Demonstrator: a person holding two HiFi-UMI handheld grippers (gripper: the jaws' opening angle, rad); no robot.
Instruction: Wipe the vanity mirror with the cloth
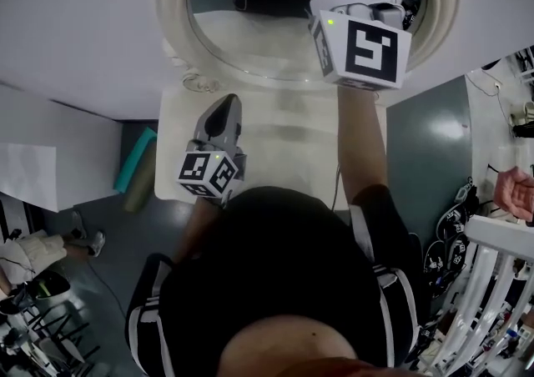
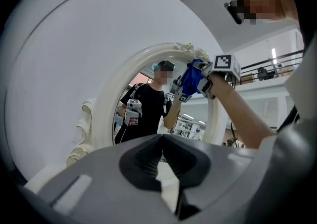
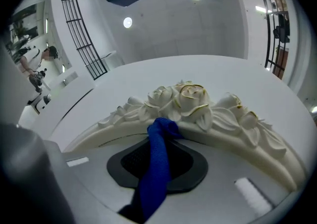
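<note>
At the top of the vanity mirror point(image 2: 148, 114), under its carved roses point(image 3: 190, 96), the right tool point(image 3: 159, 139) clamps the blue cloth point(image 3: 154, 178) against the frame point(image 3: 257, 139). The left tool point(image 2: 161, 141) is closed, empty.

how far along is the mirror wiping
Picking up is done: the right hand-held gripper is shut on the blue cloth. In hand: cloth at the top of the mirror, by its rose trim. No wiped streaks show, so most wiping may remain.

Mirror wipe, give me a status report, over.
Right tongs shut on blue cloth, at mirror top rim below carved roses. Left tongs shut, empty, low. Nothing blocking seen.
</note>
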